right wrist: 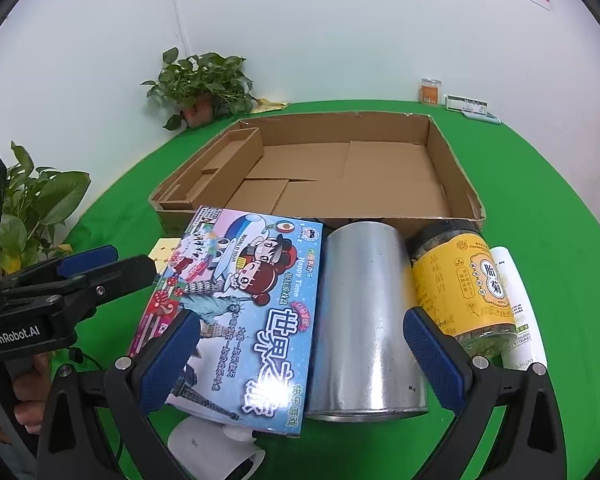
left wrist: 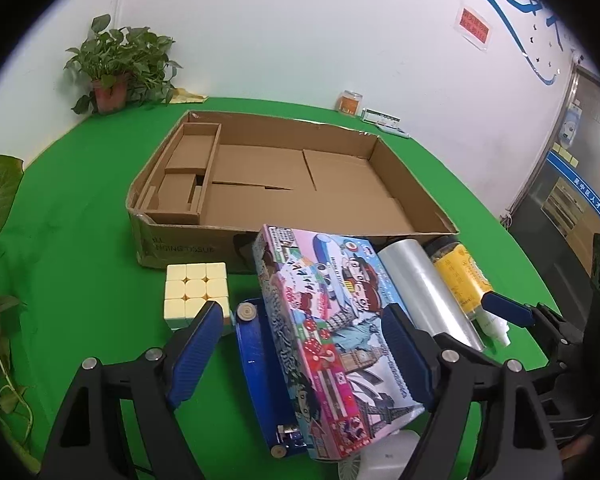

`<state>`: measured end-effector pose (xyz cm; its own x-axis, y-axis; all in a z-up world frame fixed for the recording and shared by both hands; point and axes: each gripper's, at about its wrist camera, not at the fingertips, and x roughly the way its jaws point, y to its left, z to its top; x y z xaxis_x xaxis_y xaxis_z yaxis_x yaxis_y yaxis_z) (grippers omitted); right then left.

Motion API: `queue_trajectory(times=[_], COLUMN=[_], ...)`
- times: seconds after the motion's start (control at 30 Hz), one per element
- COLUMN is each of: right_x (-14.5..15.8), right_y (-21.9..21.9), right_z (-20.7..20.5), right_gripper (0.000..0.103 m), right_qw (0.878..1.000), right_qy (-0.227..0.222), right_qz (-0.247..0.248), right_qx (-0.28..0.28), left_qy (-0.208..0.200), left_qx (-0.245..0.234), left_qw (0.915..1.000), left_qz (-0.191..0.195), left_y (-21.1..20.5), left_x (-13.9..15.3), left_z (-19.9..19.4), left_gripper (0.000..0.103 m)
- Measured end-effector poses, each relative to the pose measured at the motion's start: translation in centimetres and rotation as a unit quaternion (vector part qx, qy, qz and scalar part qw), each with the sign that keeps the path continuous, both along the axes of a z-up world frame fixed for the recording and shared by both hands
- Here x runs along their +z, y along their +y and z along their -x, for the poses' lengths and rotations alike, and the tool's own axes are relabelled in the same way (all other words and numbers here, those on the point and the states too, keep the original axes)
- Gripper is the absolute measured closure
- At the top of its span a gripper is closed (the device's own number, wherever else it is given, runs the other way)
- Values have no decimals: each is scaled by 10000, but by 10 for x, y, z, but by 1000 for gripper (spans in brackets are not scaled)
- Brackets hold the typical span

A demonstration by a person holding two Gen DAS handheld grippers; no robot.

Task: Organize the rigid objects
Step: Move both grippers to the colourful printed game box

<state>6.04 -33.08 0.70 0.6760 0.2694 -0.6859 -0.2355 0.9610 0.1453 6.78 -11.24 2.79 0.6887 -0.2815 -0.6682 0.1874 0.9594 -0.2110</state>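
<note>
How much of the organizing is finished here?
Nothing is packed yet: the brown cardboard box holds no objects. Both hand-held grippers, left and right, hover open. The colourful board-game box, silver metal can, yellow-labelled jar and pale puzzle cube remain outside.

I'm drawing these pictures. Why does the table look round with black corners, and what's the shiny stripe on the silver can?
In both wrist views a fisheye lens bends the green table and blacks out the corners. In the right view, the stripe on the silver can is glare from lights. The game box looks sharp, not blurry.
</note>
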Motion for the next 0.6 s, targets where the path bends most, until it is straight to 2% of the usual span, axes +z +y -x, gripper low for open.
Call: queue_trajectory(times=[0.17,0.37,0.6], right_x=[2,2,-7], right_y=[4,8,13], right_z=[10,18,23], right_gripper=[1,1,1], right_qw=[10000,10000,9996], right_qy=[-44,33,179], right_qz=[31,32,-59], right_qx=[-21,70,222], left_qy=[68,426,317], left_qx=[-144,-185,-140], left_qw=[9999,9988,9993], left_qz=[55,148,124], left_y=[-5,-9,-4], left_x=[-3,-17,-15], left_z=[1,-6,2], left_gripper=[22,22,22])
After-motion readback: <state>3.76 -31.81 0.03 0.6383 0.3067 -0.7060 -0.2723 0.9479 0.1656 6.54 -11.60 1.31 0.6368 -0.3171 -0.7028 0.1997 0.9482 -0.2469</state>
